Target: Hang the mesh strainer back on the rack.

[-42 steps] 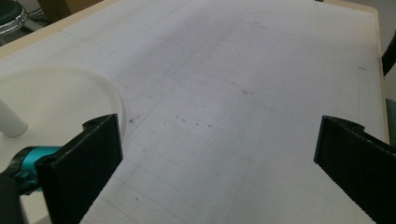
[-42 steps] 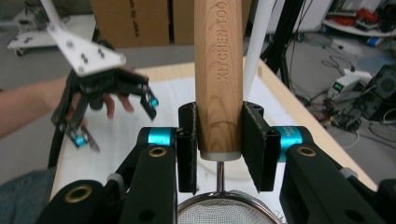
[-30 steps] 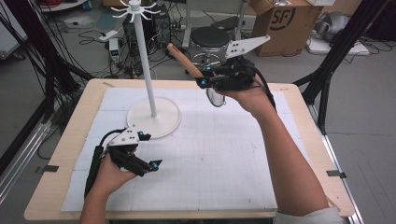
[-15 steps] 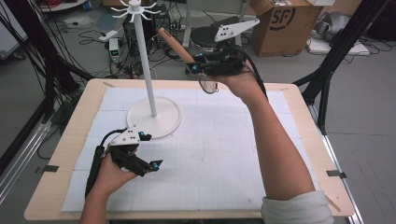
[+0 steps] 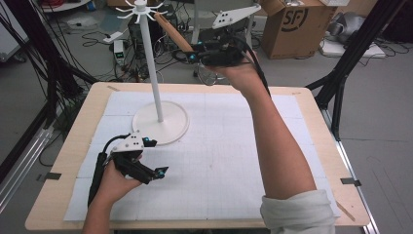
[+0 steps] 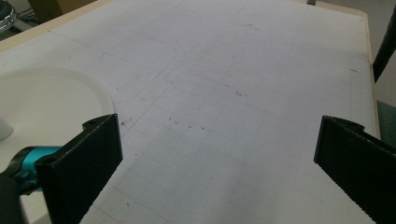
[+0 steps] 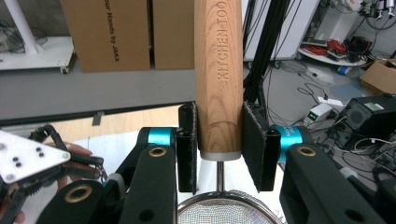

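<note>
A pale wooden surface (image 5: 68,161) is carrying a white gridded mat (image 5: 219,161) that is covering most of its top. On the mat's far left part a white stand (image 5: 159,119) is sitting on its round base, its thin pole rising to a ring of hooks (image 5: 141,7).

The left tongs (image 5: 155,157) are resting low over the mat's near left, just beside the stand's base, with the jaws standing wide apart and nothing between them; in the left gripper view the bare gridded mat is lying between the two black pads.

The right tongs (image 5: 192,54) are being held up in the air beyond the far edge of the surface, near the top of the pole. They are closed on a strainer (image 7: 219,79), the pads pressing both sides of its wooden handle just above the metal collar; the handle is slanting up towards the hooks, and the mesh bowl (image 5: 208,75) is hanging under the hand.

Around the surface, the grey floor is holding cardboard boxes (image 5: 297,24) at the far right, tangled cables (image 5: 97,39) and a power strip at the far left, and black frame legs (image 5: 355,53) on both sides.
</note>
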### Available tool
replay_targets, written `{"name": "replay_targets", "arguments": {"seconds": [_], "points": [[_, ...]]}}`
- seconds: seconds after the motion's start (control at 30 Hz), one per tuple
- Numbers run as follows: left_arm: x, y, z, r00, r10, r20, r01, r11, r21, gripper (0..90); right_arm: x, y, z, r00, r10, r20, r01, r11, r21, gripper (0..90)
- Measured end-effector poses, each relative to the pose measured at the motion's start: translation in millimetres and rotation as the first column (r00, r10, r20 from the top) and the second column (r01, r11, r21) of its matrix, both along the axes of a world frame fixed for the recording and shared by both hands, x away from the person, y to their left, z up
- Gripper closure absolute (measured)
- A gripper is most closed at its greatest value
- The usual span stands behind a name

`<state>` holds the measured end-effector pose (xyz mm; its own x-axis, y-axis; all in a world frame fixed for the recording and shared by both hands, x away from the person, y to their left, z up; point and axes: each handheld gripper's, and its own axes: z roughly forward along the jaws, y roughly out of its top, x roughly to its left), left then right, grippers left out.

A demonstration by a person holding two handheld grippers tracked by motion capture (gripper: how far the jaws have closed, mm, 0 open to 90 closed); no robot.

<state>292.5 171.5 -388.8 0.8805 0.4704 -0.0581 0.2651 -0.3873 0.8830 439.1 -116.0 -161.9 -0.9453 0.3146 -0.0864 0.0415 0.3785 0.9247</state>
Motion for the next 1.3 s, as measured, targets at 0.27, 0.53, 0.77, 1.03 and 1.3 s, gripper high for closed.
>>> {"name": "replay_targets", "arguments": {"seconds": [0.27, 0.53, 0.77, 1.03, 1.3], "points": [[0.2, 1.6, 0.1, 1.0000, 0.001, 0.001, -0.001, 1.0000, -0.001, 1.6, 4.8, 5.7, -3.5, 0.9999, -0.014, -0.008, 0.014, 0.9997, -0.018, 68.7], [0.4, 0.6, -0.4, 1.0000, -0.003, 0.000, 0.003, 1.0000, 0.001, 1.6, 11.4, 8.5, -8.6, 0.9992, -0.028, -0.029, 0.028, 0.9993, -0.026, 68.8], [0.2, 0.4, -0.2, 1.0000, -0.005, -0.002, 0.005, 1.0000, -0.001, 1.6, 15.2, 18.3, -11.6, 0.9987, -0.035, -0.038, 0.034, 0.9989, -0.032, 68.8], [-0.6, -0.1, 0.1, 1.0000, -0.006, -0.001, 0.006, 1.0000, -0.007, 1.6, 18.0, 37.3, -16.0, 0.9971, -0.060, -0.047, 0.058, 0.9970, -0.051, 68.8], [-0.3, -0.2, 0.2, 1.0000, -0.007, 0.001, 0.007, 1.0000, -0.004, 1.6, 19.1, 48.3, -19.1, 0.9963, -0.055, -0.066, 0.052, 0.9970, -0.057, 68.6]]}}
